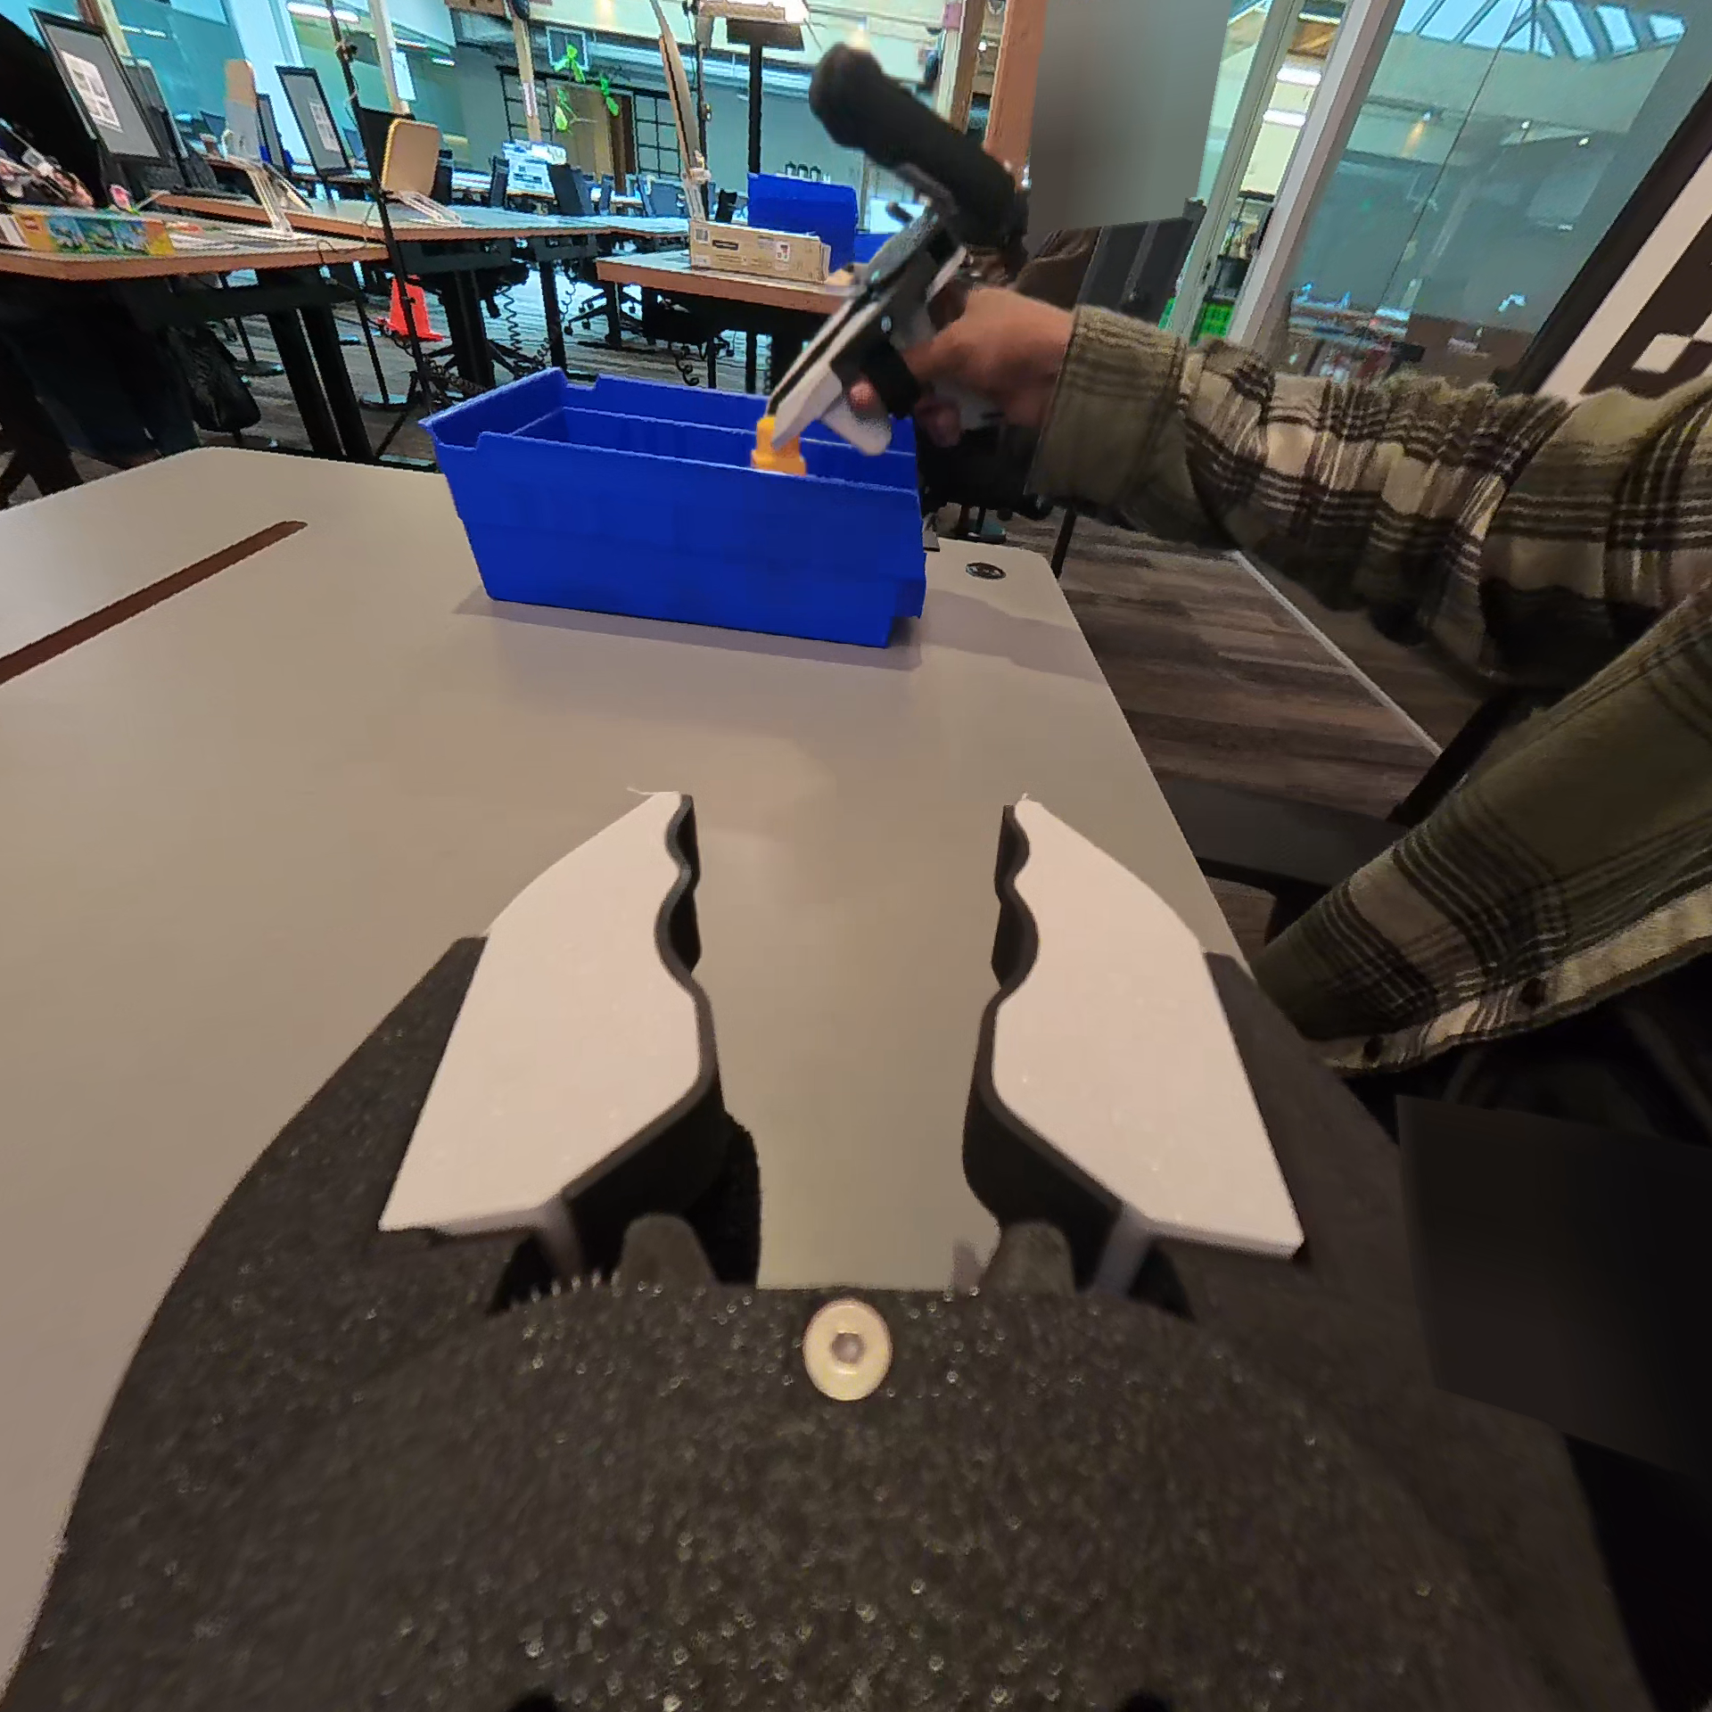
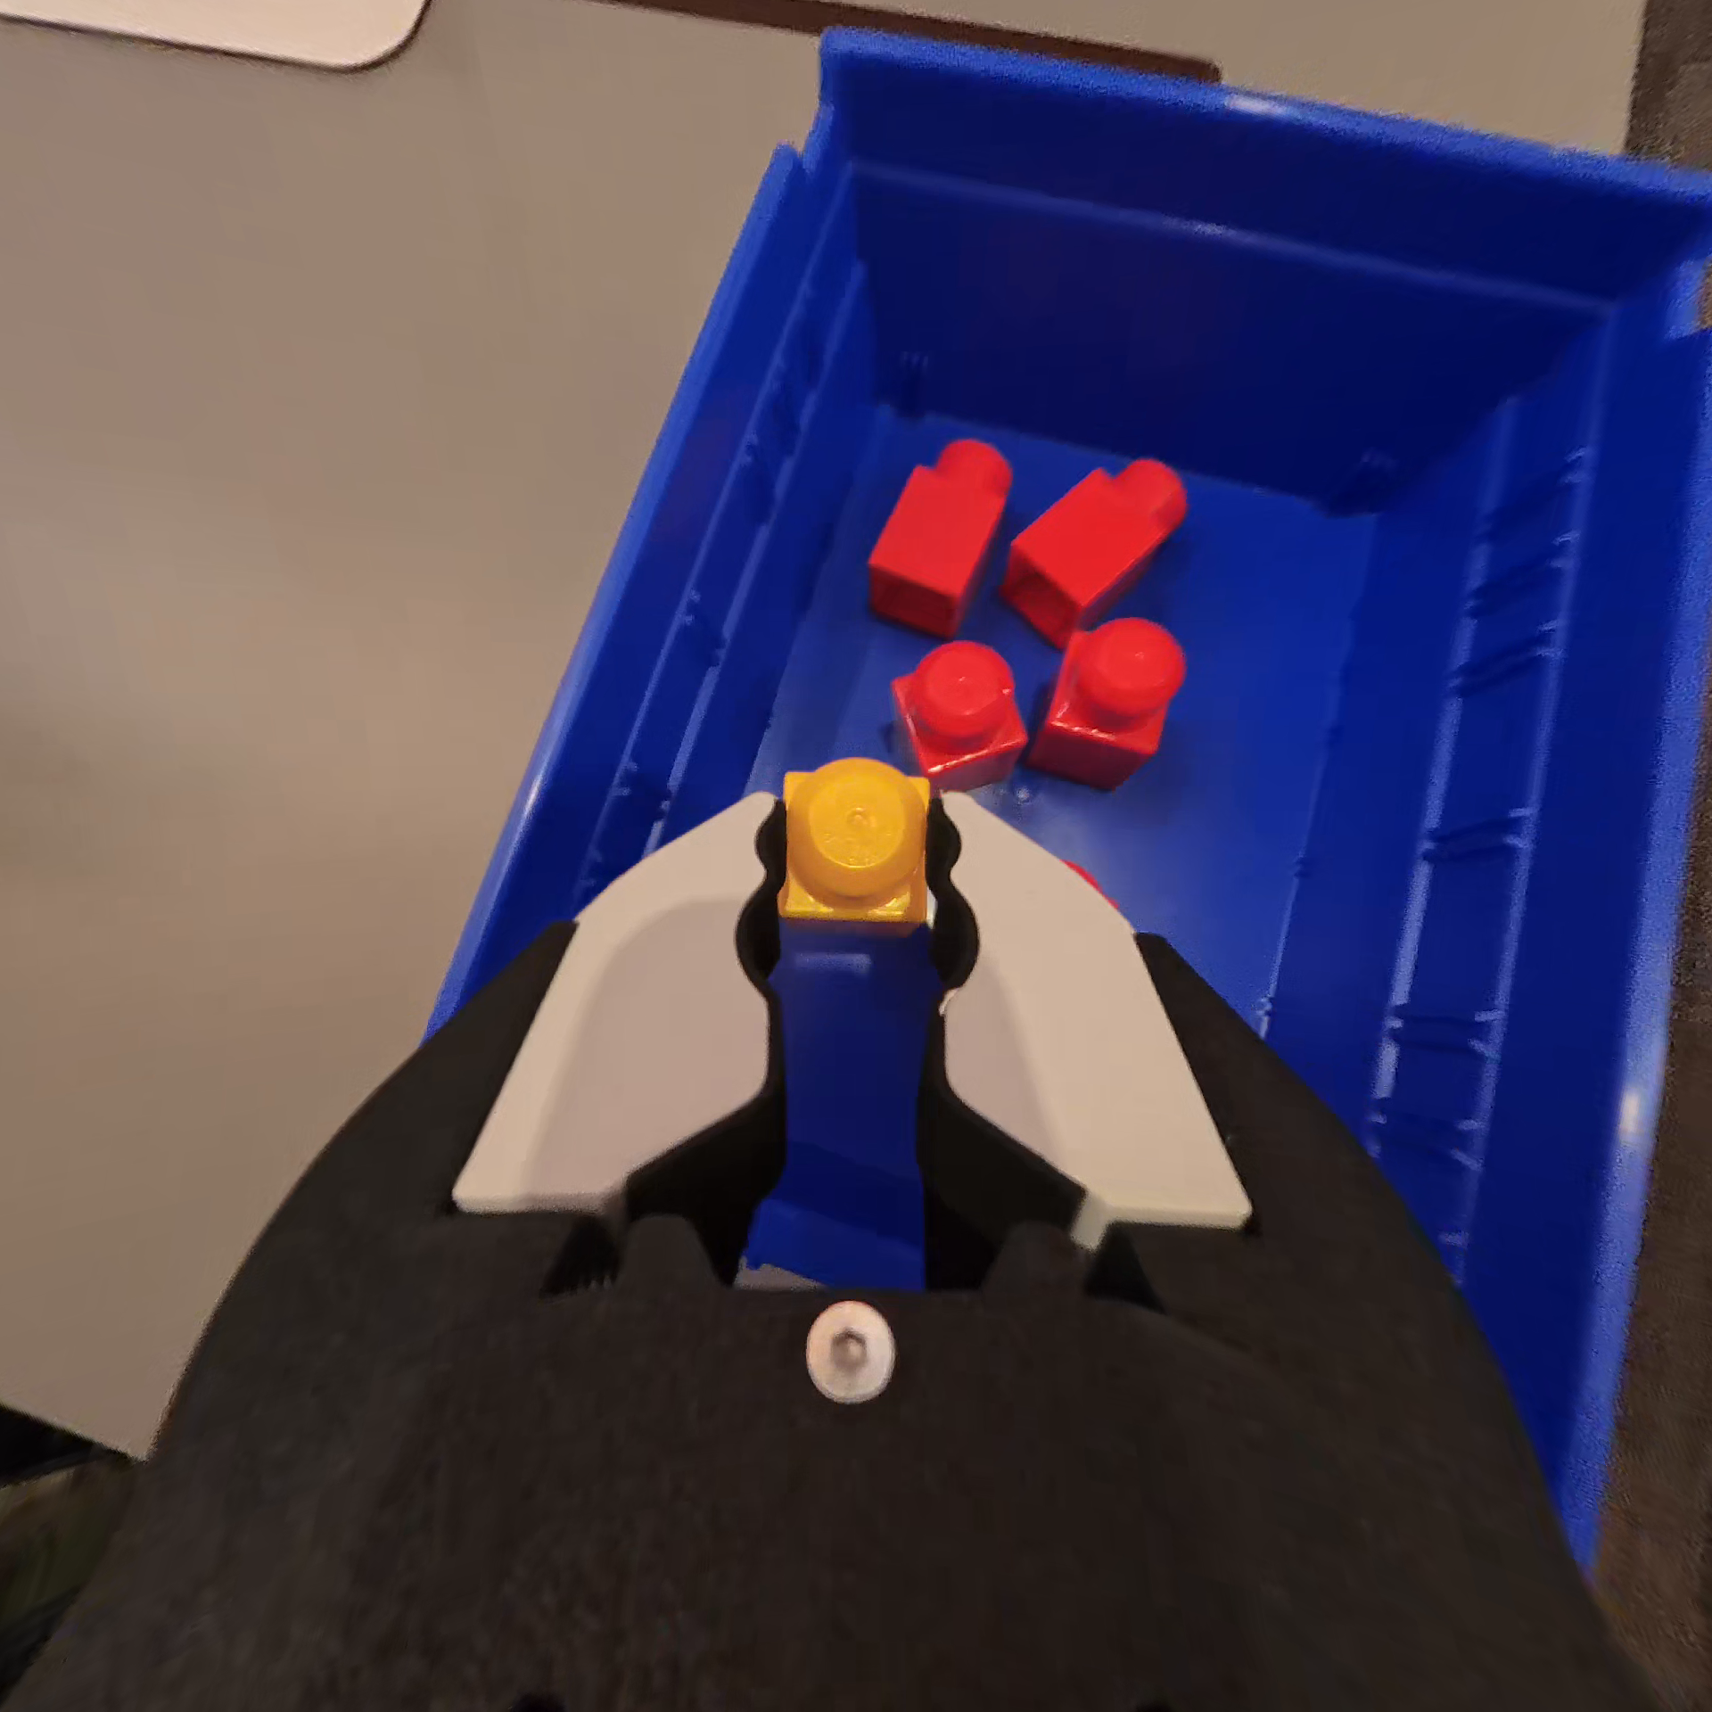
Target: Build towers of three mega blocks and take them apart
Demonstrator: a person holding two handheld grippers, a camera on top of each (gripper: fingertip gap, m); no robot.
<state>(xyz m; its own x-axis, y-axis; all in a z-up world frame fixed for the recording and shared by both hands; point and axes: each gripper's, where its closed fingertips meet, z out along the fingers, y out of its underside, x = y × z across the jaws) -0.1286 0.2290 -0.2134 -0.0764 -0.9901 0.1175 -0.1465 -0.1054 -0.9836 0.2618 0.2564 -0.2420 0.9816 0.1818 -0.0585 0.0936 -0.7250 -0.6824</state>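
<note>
Over the blue bin (image 2: 1297, 278), your right gripper (image 2: 854, 857) is pinching a yellow block (image 2: 852, 857); your left gripper (image 1: 845, 815) is hanging wide open and empty, with no tower standing yet.

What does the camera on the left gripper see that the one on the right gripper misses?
Only the left wrist view shows the open, empty left gripper, the person's plaid sleeve and the office behind. Only the right wrist view looks down into the bin, showing four red blocks on its floor. Both show the blue bin on the grey table and the right gripper shut on a yellow block.
</note>
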